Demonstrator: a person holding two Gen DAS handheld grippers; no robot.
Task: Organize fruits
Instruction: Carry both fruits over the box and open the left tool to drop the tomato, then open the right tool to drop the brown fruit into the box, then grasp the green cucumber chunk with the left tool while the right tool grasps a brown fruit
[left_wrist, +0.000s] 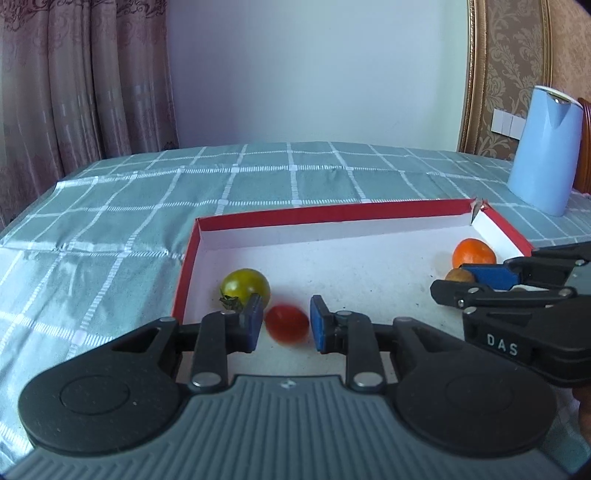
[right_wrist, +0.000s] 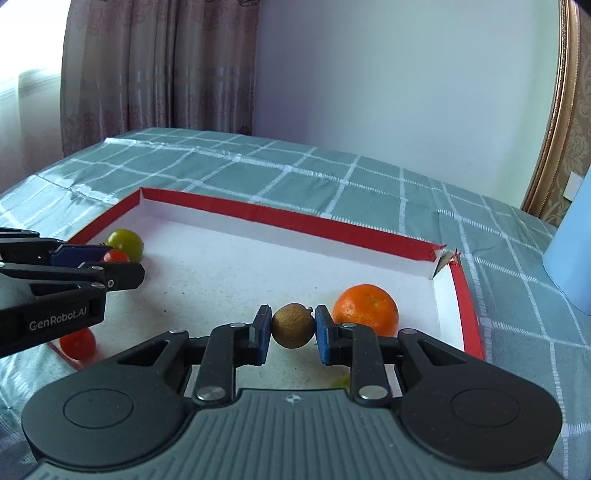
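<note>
Far left there's a pinkish curtain (left_wrist: 74, 92), then the desk (left_wrist: 92, 258) under a teal checked cloth (left_wrist: 258, 173). On the cloth sits a shallow red-rimmed box (left_wrist: 332, 216) with a white inside, and all the fruit I can make out is in or right at that box.

In the box's left corner there's a green tomato (left_wrist: 245, 286) with its stem still on, resting on the floor near the left wall. Just in front of it are the left tongs (left_wrist: 286, 326), set narrow but not clamped. A red cherry tomato (left_wrist: 287, 324) is right between the blue pads, and it looks motion-blurred with slivers of gap on both sides, so I'd call that loose, not pinched. From the right wrist view there's a second red cherry tomato (right_wrist: 77, 343) down by the box's near left edge, partly tucked under the left tool. I can't tell if it's inside the rim or just outside.

Moving right, the right tongs (right_wrist: 293, 326) are closed on a small brown fuzzy fruit (right_wrist: 293, 325), kiwi-looking, pinched at both sides. It's held just beside a mandarin (right_wrist: 365, 308) that sits in the box's right corner.

Past the box on the far right stands a pale blue jug (left_wrist: 543, 151), on the cloth and well apart from the fruit.
</note>
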